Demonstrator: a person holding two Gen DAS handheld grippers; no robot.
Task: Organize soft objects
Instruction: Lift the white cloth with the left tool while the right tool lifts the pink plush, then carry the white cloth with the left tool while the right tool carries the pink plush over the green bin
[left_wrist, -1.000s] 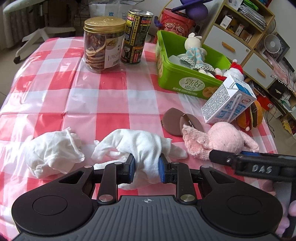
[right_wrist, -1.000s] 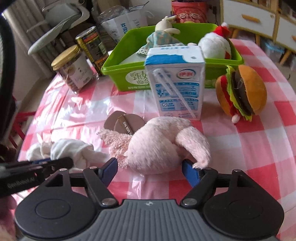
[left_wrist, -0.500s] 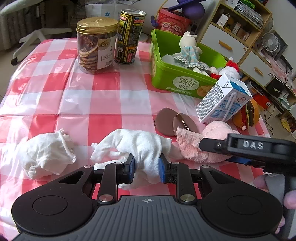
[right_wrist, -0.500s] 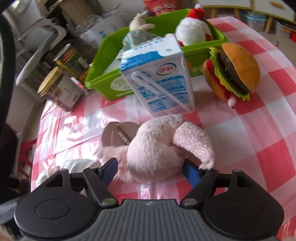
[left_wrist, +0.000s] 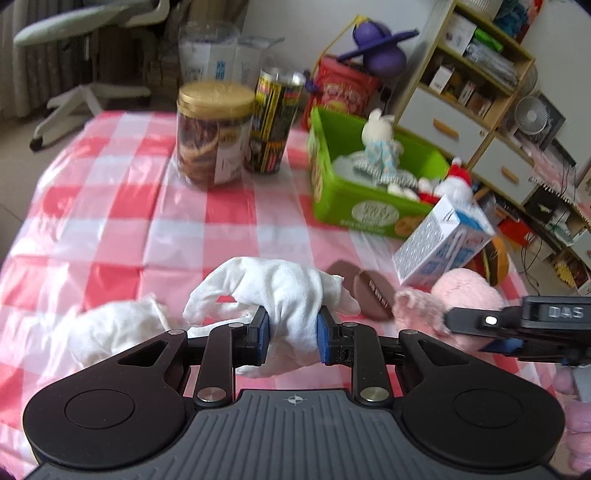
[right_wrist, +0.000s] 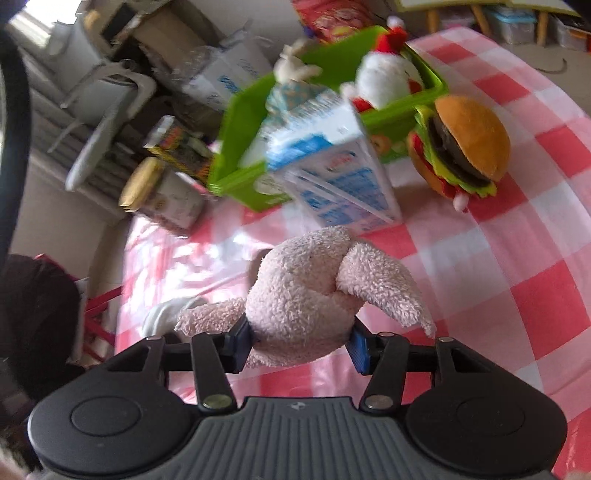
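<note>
My left gripper is shut on a white cloth glove and holds it above the checked tablecloth. A second white glove lies crumpled at the left. My right gripper is shut on a pink plush toy and holds it off the table; the toy and the right gripper also show in the left wrist view. A green bin holds a rabbit doll and a Santa plush. A plush burger lies beside the bin.
A milk carton stands tilted in front of the bin. Two brown round pads lie next to it. A cookie jar and a tall can stand at the back. Shelves and drawers are at the far right.
The right gripper has closed on the pink plush and lifted it, tilting. The left gripper has risen with the white glove in it.
</note>
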